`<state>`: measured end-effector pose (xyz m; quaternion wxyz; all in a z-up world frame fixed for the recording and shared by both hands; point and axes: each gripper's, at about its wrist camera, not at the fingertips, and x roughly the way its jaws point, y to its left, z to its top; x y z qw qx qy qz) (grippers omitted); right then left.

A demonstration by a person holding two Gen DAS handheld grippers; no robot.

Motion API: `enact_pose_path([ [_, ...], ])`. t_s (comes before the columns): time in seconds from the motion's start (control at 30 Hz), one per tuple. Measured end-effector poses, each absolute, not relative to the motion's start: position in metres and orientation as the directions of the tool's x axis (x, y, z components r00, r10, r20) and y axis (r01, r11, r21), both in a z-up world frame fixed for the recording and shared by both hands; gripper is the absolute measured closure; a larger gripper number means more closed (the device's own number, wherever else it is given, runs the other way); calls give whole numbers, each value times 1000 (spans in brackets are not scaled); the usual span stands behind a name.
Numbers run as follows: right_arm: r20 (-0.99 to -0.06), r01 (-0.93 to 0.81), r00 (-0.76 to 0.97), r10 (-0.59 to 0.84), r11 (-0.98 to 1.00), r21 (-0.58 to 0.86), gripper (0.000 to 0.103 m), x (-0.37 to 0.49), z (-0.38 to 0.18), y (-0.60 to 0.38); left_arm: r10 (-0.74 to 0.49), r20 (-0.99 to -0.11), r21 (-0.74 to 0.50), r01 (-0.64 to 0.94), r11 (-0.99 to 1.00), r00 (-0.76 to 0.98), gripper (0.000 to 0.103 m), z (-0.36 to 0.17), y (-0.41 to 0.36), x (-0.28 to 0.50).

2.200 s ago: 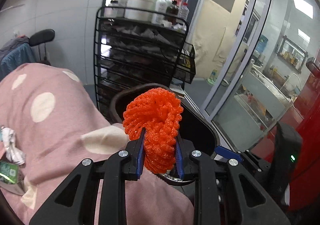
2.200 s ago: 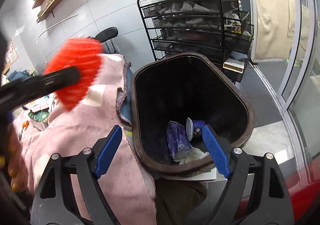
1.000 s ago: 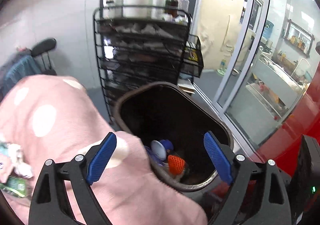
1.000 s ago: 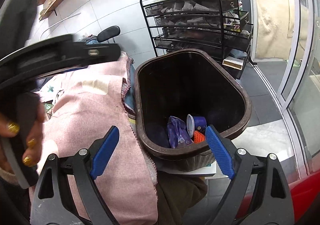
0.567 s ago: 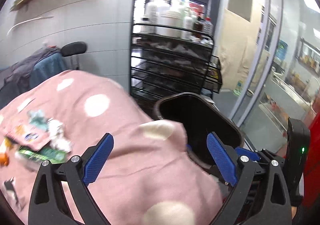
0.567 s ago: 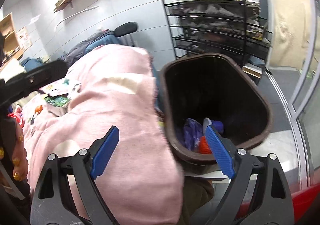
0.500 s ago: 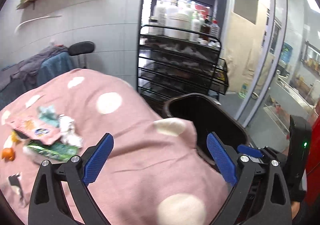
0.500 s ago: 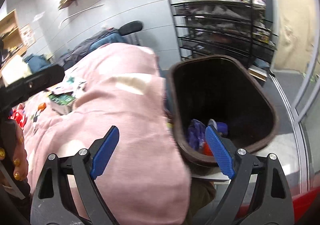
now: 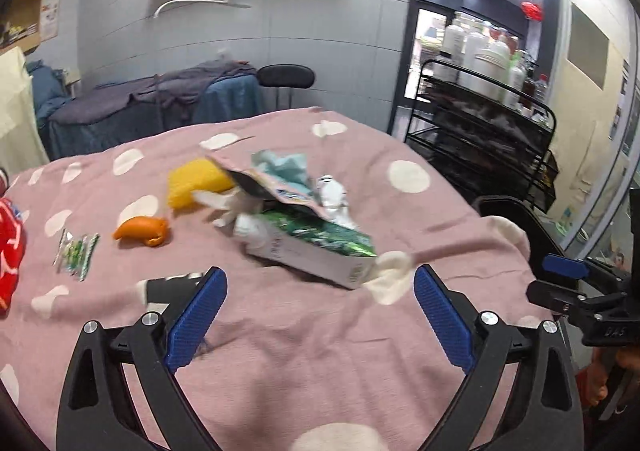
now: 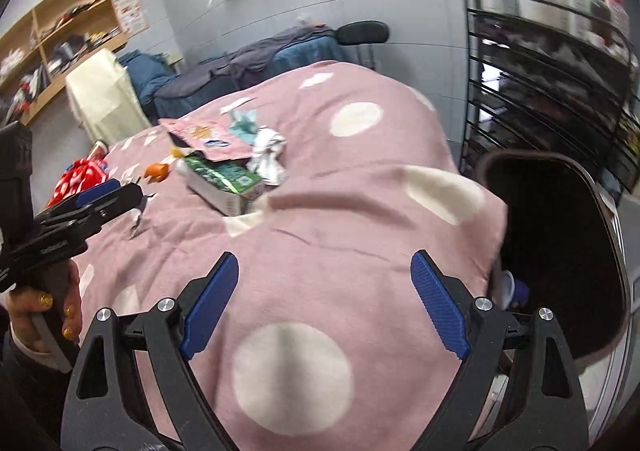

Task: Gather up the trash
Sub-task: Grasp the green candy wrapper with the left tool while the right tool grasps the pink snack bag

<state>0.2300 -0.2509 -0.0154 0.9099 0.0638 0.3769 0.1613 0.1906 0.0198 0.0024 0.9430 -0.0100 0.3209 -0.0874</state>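
Observation:
Trash lies on the pink dotted blanket (image 9: 304,351): a green and white carton (image 9: 316,251), a pink wrapper (image 9: 276,187), crumpled white paper (image 9: 334,197), a yellow sponge (image 9: 192,183), an orange peel (image 9: 142,231) and a small green packet (image 9: 76,255). My left gripper (image 9: 316,315) is open and empty, just short of the carton. My right gripper (image 10: 324,303) is open and empty above the blanket's edge, beside the dark bin (image 10: 560,235). The carton (image 10: 220,175) also shows in the right wrist view.
A black wire rack (image 9: 488,139) with white bottles stands behind the bin. A red cloth (image 9: 10,247) lies at the blanket's left. A massage bed with dark covers (image 9: 152,107) is at the back. Glass doors are on the right.
My left gripper let the orange net fall into the bin, then swung left over the blanket toward the trash pile. My right gripper turned left too, staying open.

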Motion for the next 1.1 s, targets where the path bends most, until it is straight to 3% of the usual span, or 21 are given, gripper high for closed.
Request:
enact_pose_path([
  [0.3,-673,-409,612,415,895,180,16,255,-4,-167,54,-642,-44,-106,993,764,10,-17,140,187],
  [0.53,-682,-464,572,456,865,189,17,280,-2,-119,48,-689,-187,-241,952,723,11,-32,241,198],
  [0.63,-687,-478,556,468,856,197,18,288,-2,-100,19,-714,-207,-237,949,700,11,-38,263,216],
  [1.1,-706,-516,567,424,851,97,24,330,0,-43,33,-791,-87,-166,982,611,12,-59,272,300],
])
